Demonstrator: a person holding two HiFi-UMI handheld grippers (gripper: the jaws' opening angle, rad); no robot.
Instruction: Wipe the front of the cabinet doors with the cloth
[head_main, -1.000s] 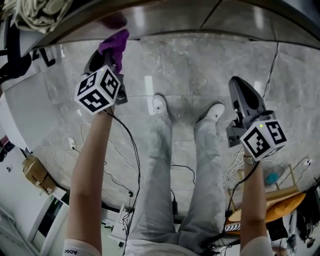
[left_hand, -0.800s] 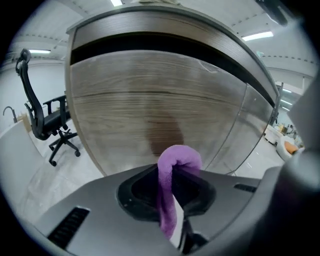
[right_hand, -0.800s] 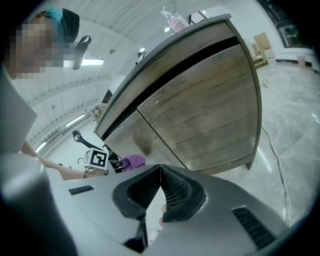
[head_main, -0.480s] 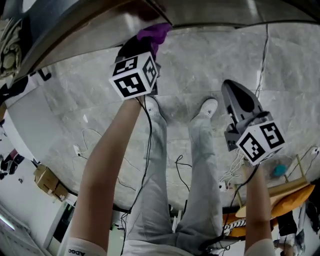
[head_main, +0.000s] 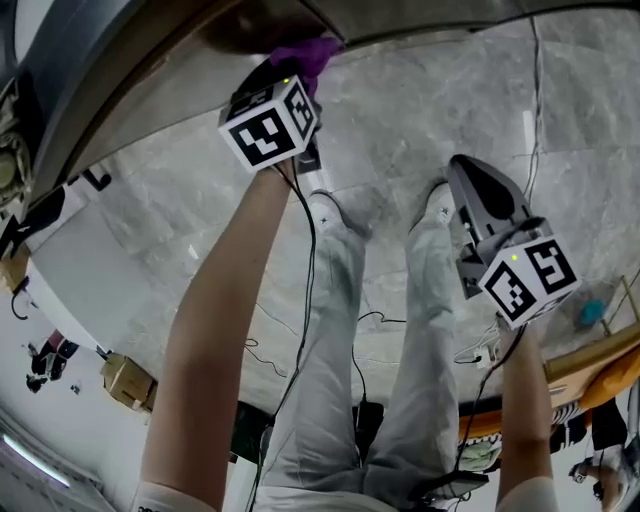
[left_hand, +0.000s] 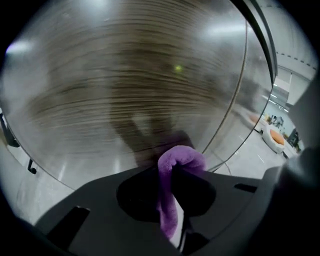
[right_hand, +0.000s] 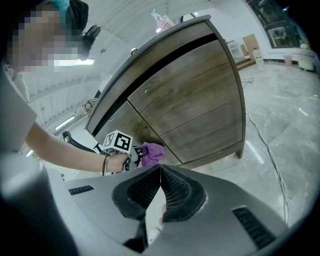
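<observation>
My left gripper (head_main: 297, 68) is shut on a purple cloth (head_main: 306, 54) and holds it against the lower part of a wooden cabinet door (head_main: 250, 30). In the left gripper view the cloth (left_hand: 176, 165) is folded over between the jaws, with the blurred wood grain of the door (left_hand: 130, 85) filling the frame. The right gripper view shows the cabinet (right_hand: 190, 110), its two door fronts, the left gripper (right_hand: 131, 161) and the cloth (right_hand: 151, 152) low on the left door. My right gripper (head_main: 470, 180) hangs shut and holds nothing, away from the cabinet.
The person's legs and white shoes (head_main: 325, 210) stand on the grey marble floor (head_main: 420, 110). Cables (head_main: 300, 330) trail over the floor. A cardboard box (head_main: 125, 380) sits at lower left. A cable (right_hand: 265, 150) runs on the floor right of the cabinet.
My left gripper with the cloth has moved right along the cabinet front since a second ago, then shifted slightly. The right gripper has stayed about where it was.
</observation>
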